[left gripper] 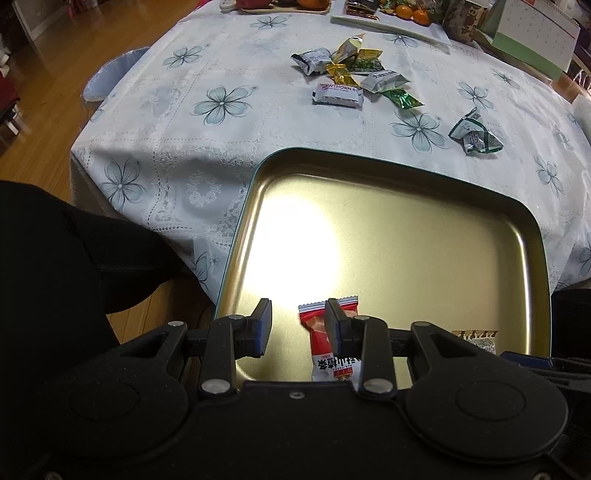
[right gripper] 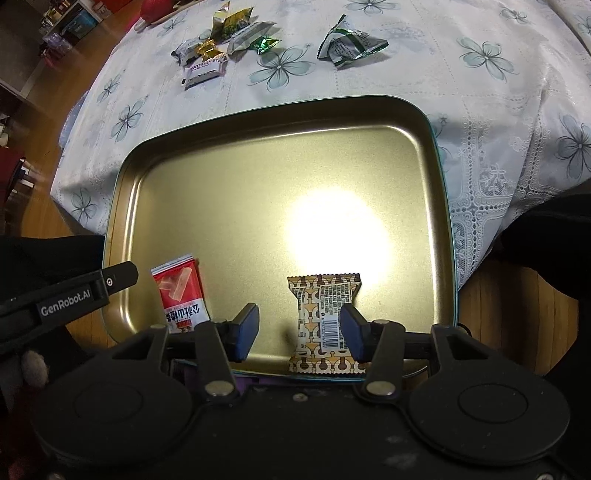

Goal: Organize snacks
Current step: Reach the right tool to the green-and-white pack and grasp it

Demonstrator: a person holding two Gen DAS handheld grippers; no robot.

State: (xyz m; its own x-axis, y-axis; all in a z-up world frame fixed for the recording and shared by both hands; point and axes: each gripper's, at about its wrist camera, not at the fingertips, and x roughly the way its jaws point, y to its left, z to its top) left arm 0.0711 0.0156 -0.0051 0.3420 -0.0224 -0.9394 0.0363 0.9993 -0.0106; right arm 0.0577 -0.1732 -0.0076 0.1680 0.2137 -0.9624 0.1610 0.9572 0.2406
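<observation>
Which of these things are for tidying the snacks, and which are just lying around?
For the job:
gold tray
red snack packet in the tray
brown patterned packet in the tray
pile of wrapped snacks on the tablecloth
green and white packet lying apart

Just lying about:
calendar
white plate of oranges

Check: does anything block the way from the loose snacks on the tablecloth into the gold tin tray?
Nothing visible does. Bare tablecloth lies between the snack pile and the gold tin tray; its far half is free, and the red packet and patterned packet lie near its front edge.
</observation>
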